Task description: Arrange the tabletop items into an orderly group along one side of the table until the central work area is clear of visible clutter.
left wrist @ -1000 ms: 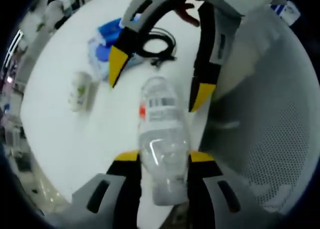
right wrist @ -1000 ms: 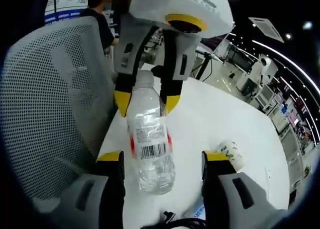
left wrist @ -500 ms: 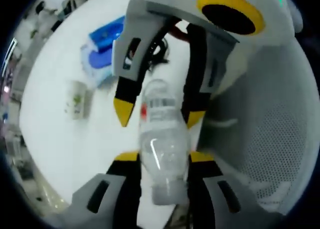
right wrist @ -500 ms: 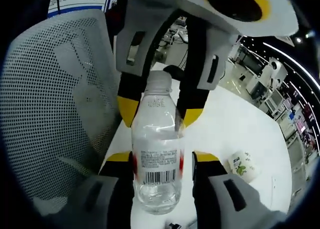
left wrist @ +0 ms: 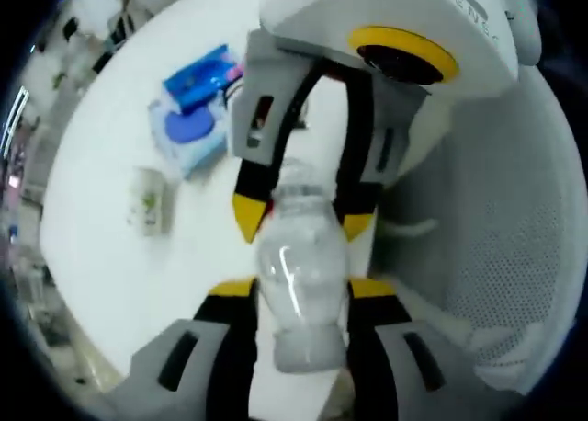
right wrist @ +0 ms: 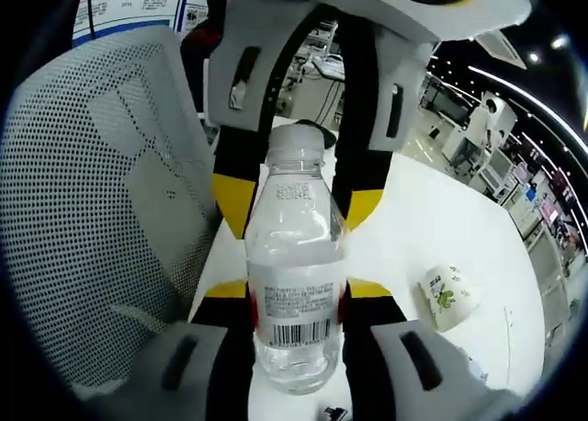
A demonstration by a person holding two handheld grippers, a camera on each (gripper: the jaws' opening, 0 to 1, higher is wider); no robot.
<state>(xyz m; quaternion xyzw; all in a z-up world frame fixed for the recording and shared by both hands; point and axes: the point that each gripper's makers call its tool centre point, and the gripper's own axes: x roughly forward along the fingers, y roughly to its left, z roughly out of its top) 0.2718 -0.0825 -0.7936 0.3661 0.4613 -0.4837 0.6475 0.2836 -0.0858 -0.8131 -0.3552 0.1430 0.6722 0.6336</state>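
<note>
A clear plastic water bottle [left wrist: 299, 265] with a white cap [right wrist: 294, 141] and a barcode label is at the table's edge beside a chair. My left gripper [left wrist: 300, 290] is shut on its neck end. In the left gripper view, my right gripper [left wrist: 303, 219] comes from above, its yellow tips against the bottle's far part. In the right gripper view, my right gripper [right wrist: 296, 290] is shut on the labelled part of the water bottle [right wrist: 296, 228]. My left gripper [right wrist: 296, 208] faces it, its tips flanking the shoulder.
On the white table [left wrist: 110, 283], a blue tissue pack [left wrist: 193, 108] lies further off and a paper cup [left wrist: 147, 200] lies on its side. The paper cup [right wrist: 448, 297] also shows in the right gripper view. A grey mesh chair [left wrist: 496, 256] stands against the table edge. A black cable end [right wrist: 331, 410] lies nearby.
My right gripper moved in along the bottle and its jaws closed from wide apart onto the labelled part. My left gripper has kept its hold.
</note>
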